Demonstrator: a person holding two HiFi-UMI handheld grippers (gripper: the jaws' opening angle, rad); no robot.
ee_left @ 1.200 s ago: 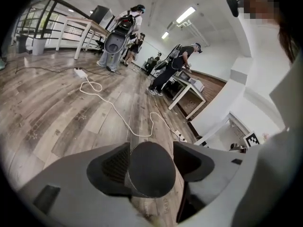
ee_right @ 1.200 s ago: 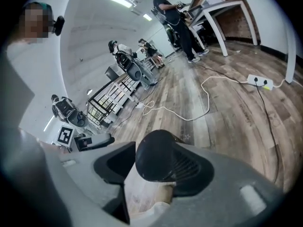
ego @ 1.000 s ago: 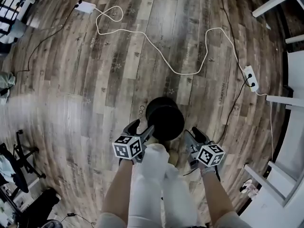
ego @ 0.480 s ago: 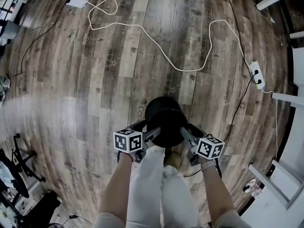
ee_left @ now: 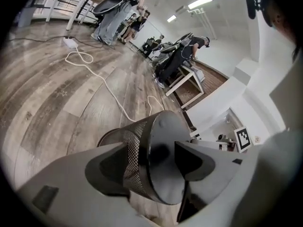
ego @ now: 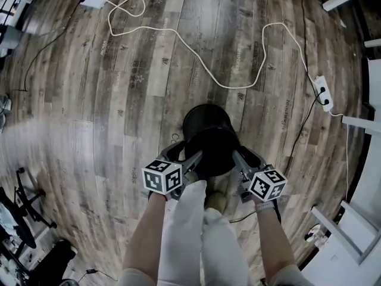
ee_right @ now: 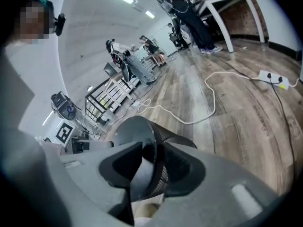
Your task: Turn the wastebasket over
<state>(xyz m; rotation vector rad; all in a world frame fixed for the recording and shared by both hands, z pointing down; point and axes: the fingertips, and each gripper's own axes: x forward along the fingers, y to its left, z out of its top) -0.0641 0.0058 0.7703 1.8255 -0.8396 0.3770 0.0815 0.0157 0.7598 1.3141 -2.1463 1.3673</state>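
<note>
A black mesh wastebasket [ego: 208,139] stands upside down on the wood floor, its solid base facing up. My left gripper [ego: 186,155] straddles the base's left edge: in the left gripper view one jaw lies along the mesh wall [ee_left: 135,155] and the other hangs just over the base disc. Its jaws are closing, and a thin gap still shows. My right gripper [ego: 245,157] is at the base's right edge. In the right gripper view the wastebasket [ee_right: 142,131] has its rim pinched between both closing pads.
A white cable [ego: 196,58] snakes over the floor beyond the basket between two power strips [ego: 321,94] [ego: 95,0]. White table legs [ego: 357,130] stand at the right, a dark chair base [ego: 24,207] at the lower left. The person's legs [ego: 190,231] are right behind the basket.
Both grippers have come forward and down from beside the basket onto its upturned base. Their jaws now reach round the base's edge on either side and have narrowed.
</note>
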